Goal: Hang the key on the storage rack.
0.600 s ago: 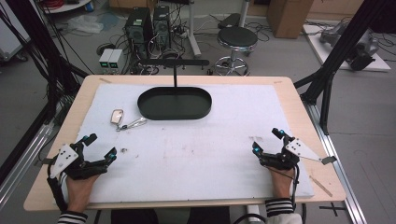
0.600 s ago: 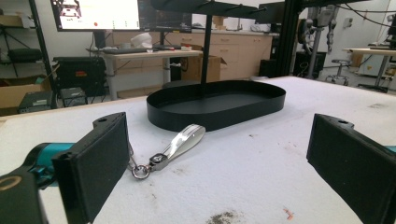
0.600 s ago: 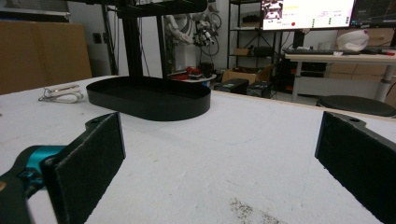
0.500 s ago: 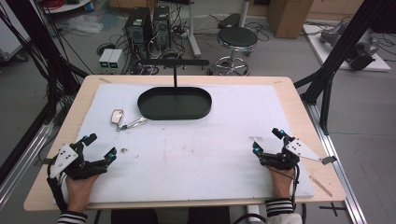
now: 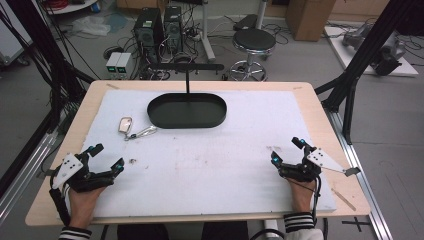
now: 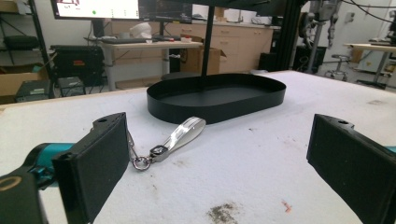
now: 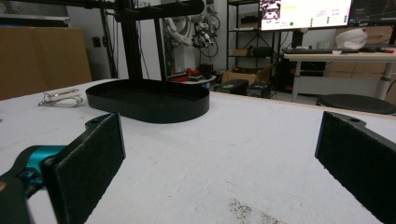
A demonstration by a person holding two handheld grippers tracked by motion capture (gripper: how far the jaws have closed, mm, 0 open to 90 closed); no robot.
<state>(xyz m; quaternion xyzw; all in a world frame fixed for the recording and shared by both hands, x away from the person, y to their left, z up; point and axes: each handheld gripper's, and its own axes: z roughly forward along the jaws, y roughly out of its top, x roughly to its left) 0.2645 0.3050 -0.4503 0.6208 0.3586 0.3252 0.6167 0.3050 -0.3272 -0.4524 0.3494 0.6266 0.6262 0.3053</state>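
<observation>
Change: none; both hands rest unmoved.
Left gripper (image 5: 104, 156): jaws apart, empty, keychain (image 6: 173, 140) ahead.
Right gripper (image 5: 286, 149): jaws apart, empty.
Meaning: pickup not begun.

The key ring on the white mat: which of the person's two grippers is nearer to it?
Left. The left gripper sits just below the key ring at the mat's near left; the right gripper rests far across at the near right edge.

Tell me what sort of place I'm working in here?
Likely a robotics lab or workshop: a padded table on bare concrete, computer towers with tangled cables behind it, and status monitors over desks.
</observation>
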